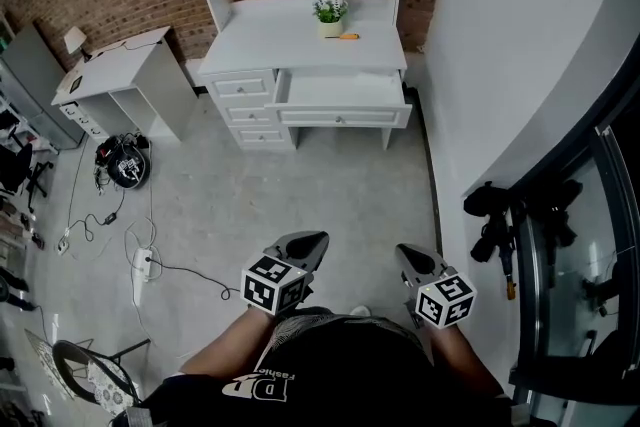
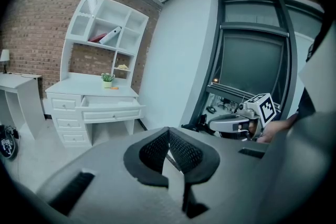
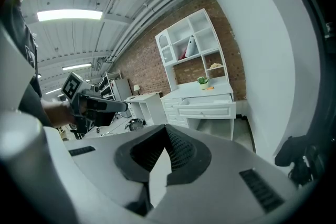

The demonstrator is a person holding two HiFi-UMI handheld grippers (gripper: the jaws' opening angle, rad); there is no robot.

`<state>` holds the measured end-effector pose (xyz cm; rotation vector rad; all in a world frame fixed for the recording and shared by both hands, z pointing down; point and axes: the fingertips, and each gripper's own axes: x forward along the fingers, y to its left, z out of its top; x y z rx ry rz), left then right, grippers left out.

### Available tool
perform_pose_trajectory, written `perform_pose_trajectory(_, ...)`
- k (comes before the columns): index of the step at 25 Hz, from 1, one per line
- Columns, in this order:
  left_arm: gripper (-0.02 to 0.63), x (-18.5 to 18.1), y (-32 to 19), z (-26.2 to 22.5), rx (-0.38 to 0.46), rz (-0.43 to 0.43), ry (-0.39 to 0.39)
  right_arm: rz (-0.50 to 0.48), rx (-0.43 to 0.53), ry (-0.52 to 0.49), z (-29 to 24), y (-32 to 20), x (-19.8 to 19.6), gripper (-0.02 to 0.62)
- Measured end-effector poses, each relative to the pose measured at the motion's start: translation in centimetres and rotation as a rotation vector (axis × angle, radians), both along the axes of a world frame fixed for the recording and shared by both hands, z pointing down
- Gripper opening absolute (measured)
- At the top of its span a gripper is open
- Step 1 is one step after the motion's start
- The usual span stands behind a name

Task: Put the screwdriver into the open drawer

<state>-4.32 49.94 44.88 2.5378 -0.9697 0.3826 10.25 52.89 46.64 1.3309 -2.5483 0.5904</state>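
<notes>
The orange screwdriver (image 1: pixel 347 36) lies on the white desk top (image 1: pixel 290 45), just right of a small potted plant (image 1: pixel 330 13). Below it the desk's wide drawer (image 1: pixel 340 91) stands pulled open. Both grippers are far from the desk, held over the floor close to the person's body. The left gripper (image 1: pixel 318 238) and the right gripper (image 1: pixel 401 250) are shut, with nothing between their pads. The left gripper view shows its jaws (image 2: pixel 169 129) closed, and the screwdriver (image 2: pixel 114 87) and drawer (image 2: pixel 107 104) small in the distance. The right gripper view shows the same with its jaws (image 3: pixel 167 127), the screwdriver (image 3: pixel 209 87) and the drawer (image 3: pixel 208 99).
A smaller white table (image 1: pixel 120 75) stands left of the desk. A black bag (image 1: pixel 125 163), cables and a power strip (image 1: pixel 140 267) lie on the floor at the left. A curved white wall (image 1: pixel 500 65) and a black framed machine (image 1: pixel 545 225) close off the right side.
</notes>
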Motion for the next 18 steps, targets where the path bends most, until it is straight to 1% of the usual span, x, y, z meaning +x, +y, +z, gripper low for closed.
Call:
perform_pose_trajectory(6,0.017,1.1,0.3,-0.1,0.008,-0.018,-0.003,-0.004,-0.012,-0.012,0.5,-0.1,1.4,0.005)
perform_pose_trajectory(13,0.017,0.8,0.4,1.4,-0.032,-0.038,-0.018,-0.026,-0.034,-0.019,1.3,-0.8,1.2,0.005)
perform_pose_trajectory(18,0.017,0.8,-1.1,2.2,-0.046,-0.040,-0.011,-0.031,-0.049,-0.018,2.2,-2.1,0.9,0.005)
